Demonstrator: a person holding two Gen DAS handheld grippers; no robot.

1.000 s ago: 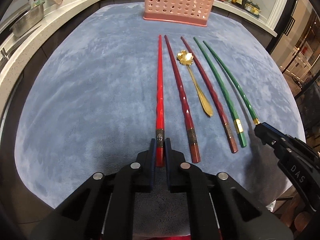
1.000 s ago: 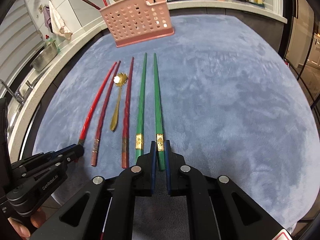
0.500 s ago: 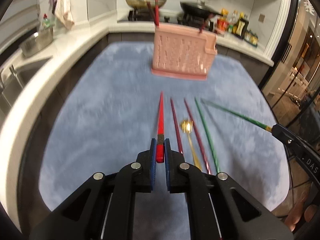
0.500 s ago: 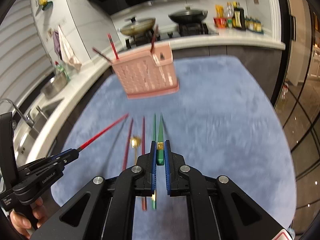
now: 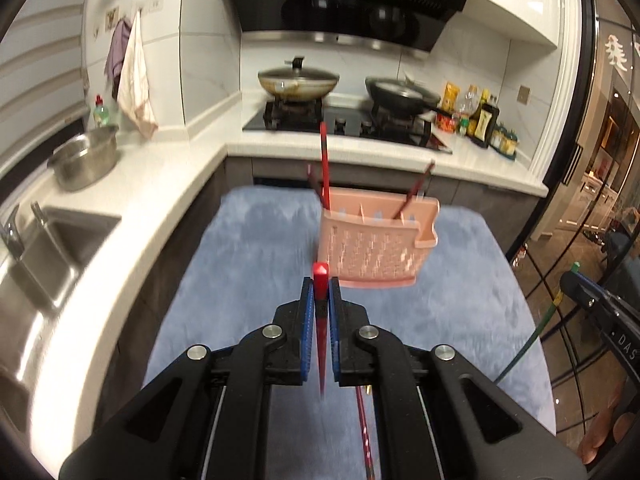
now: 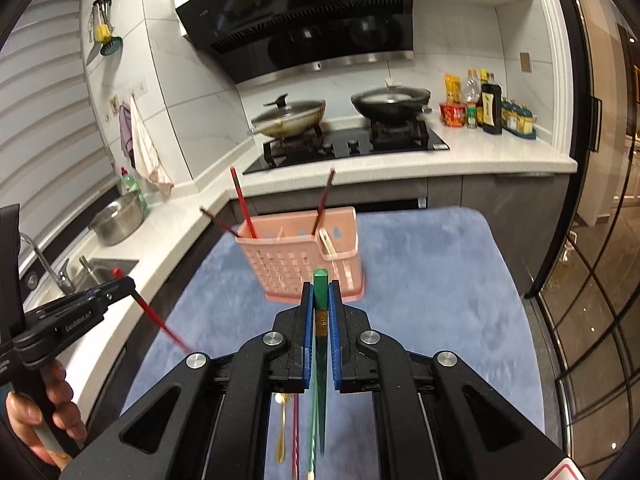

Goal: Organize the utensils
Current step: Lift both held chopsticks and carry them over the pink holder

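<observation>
My left gripper (image 5: 320,286) is shut on a red chopstick (image 5: 321,280), lifted off the blue mat (image 5: 248,280) with its tip hanging down. My right gripper (image 6: 320,292) is shut on a green chopstick (image 6: 320,280), also lifted, tip down. A pink perforated utensil basket (image 5: 374,252) stands ahead on the mat with three dark red chopsticks (image 6: 242,204) in it; it also shows in the right wrist view (image 6: 296,264). A gold spoon (image 6: 281,432), a dark red chopstick (image 6: 296,440) and a green chopstick (image 6: 311,452) lie on the mat below.
A white counter (image 5: 168,184) wraps the left and back, with a sink (image 5: 44,248), a steel bowl (image 5: 86,156) and a stove with two pans (image 5: 298,80). Bottles (image 6: 490,104) stand at the back right. Glass doors (image 6: 592,280) are at the right.
Both grippers have lifted their chopsticks off the mat and tipped up, so the views now face the basket and the kitchen wall, and the chopstick tips hang down.
</observation>
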